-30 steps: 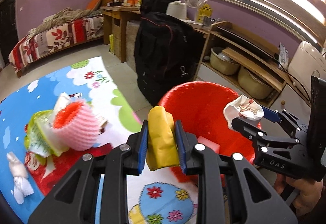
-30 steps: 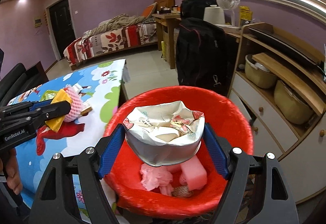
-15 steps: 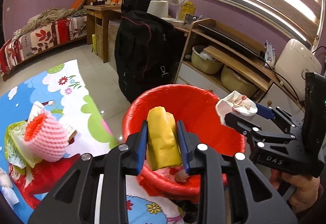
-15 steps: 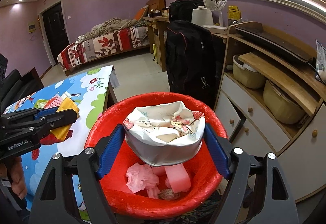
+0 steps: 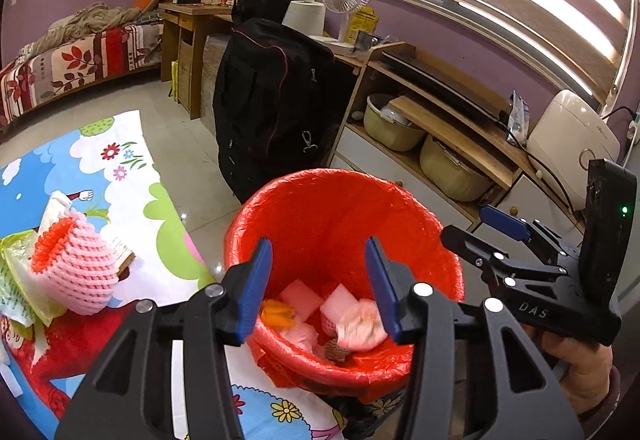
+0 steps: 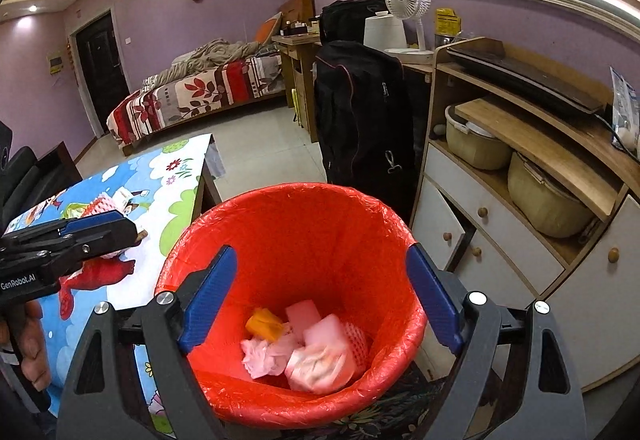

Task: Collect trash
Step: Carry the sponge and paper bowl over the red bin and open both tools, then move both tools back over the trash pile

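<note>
A red-lined bin (image 5: 320, 175) (image 6: 300, 188) stands beside the table, and both grippers hang over its mouth. The jaws of my left gripper (image 5: 316, 246) (image 6: 120, 226) are opening, with nothing between them. My right gripper (image 6: 320, 252) (image 5: 468, 224) is also opening its jaws, and they too are empty. Down in the bin lie a yellow piece (image 5: 276, 310) (image 6: 262, 322) and a crumpled paper cup (image 5: 360, 324) (image 6: 320, 360), among pink foam scraps. A pink foam net (image 5: 76, 264) (image 6: 104, 205) rests on the table's cartoon cloth (image 5: 132, 167).
A green wrapper (image 5: 20, 280) lies under the foam net. Behind the bin stands a black suitcase (image 5: 272, 107). A wooden shelf unit (image 6: 520, 159) with pots and drawers is to the right. A bed (image 6: 192, 99) stands along the far wall.
Both grippers opened over the bin. The yellow piece left the left jaws and the paper cup left the right jaws; both now lie in the bin.
</note>
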The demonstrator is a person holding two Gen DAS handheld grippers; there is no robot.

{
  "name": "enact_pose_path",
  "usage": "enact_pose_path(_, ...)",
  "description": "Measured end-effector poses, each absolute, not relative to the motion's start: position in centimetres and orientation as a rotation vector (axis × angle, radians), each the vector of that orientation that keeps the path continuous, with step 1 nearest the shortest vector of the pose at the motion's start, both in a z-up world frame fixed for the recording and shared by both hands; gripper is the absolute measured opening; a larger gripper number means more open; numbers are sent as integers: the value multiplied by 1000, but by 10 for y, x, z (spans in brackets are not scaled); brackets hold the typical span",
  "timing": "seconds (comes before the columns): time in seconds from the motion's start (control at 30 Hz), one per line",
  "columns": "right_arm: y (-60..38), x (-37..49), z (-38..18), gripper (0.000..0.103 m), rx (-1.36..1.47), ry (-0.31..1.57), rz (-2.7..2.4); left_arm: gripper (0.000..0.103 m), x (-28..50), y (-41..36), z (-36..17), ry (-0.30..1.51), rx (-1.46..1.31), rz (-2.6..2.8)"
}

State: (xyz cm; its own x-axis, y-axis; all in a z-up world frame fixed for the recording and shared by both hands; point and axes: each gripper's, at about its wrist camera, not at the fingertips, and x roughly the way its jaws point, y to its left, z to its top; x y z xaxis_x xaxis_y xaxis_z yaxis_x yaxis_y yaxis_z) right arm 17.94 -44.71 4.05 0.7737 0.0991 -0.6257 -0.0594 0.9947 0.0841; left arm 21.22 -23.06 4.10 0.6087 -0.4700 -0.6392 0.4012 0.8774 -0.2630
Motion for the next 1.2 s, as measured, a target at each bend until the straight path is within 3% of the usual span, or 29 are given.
enact_pose_path(1.2,-370,190,80,85,29,610,229,48,201,-58,107,580,-266,-204)
